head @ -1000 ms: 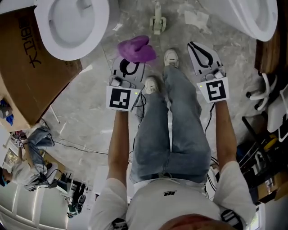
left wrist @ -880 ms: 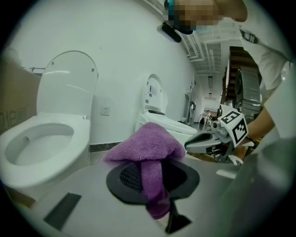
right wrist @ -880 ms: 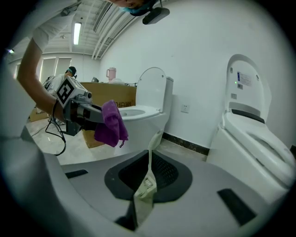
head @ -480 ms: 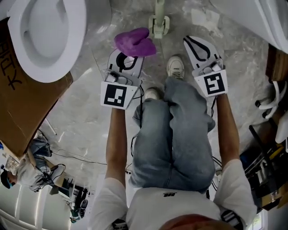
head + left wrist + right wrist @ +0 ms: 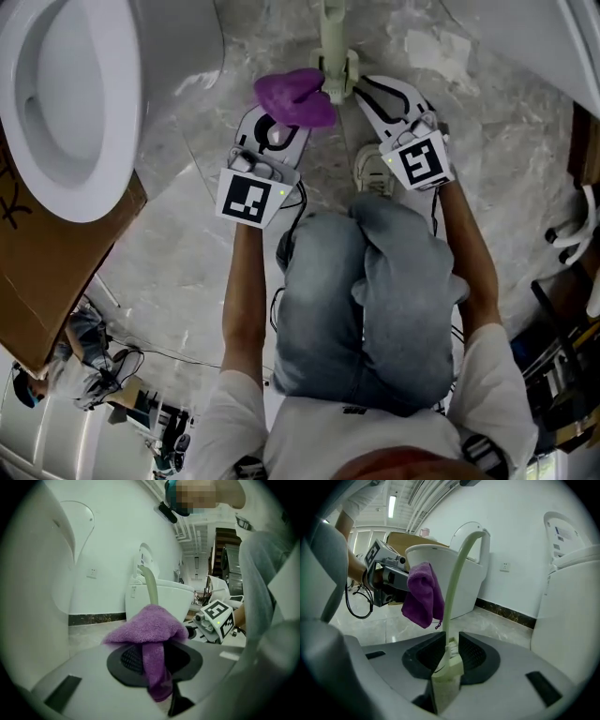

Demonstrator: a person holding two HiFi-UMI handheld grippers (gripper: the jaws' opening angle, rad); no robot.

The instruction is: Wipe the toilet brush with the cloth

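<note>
— What has your left gripper got?
— My left gripper (image 5: 157,667) has its jaws pinched together on the purple cloth (image 5: 145,627). The cloth bunches above them and a tail of it hangs down between them.
— And the right?
— My right gripper (image 5: 447,660) has its jaws drawn in narrow on the low end of the pale green toilet brush (image 5: 454,588). The handle rises upright and hooks over at the top.
— Where is everything else?
— The cloth hangs just left of the brush; I cannot tell whether they touch. The white toilet (image 5: 56,112) is well apart from the brush, further left. Grey marble floor (image 5: 187,234) lies beneath it.
</note>
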